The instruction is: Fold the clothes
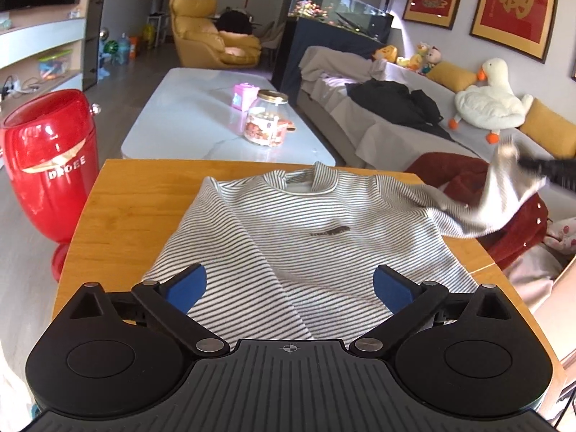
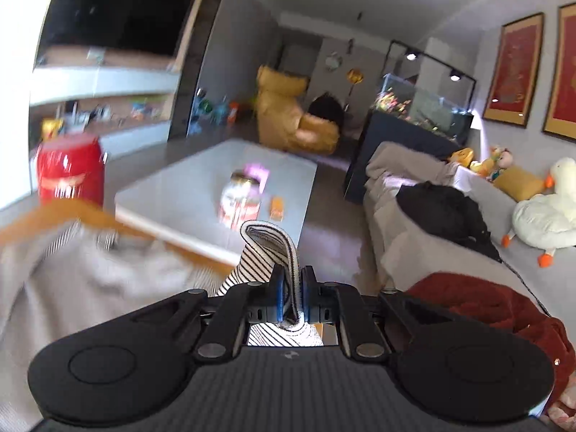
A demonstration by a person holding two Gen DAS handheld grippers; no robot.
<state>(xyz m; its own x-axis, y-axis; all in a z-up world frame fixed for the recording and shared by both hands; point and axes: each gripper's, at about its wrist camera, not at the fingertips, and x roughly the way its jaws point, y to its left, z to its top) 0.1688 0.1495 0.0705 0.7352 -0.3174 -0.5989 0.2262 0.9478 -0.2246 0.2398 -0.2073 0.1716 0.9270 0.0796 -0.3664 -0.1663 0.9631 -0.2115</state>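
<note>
shirt (image 1: 288, 230): flat on tabletop (image 1: 118, 216), one sleeve (image 2: 268, 248) lifted | left hand-held gripper (image 1: 289, 284): jaws wide apart above hem | right hand-held gripper (image 2: 291, 297): clamped on sleeve

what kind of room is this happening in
Most likely a home living room: a long grey sofa with a plush goose on it, a white coffee table holding a snack jar, and a fish tank against the far wall.
</note>
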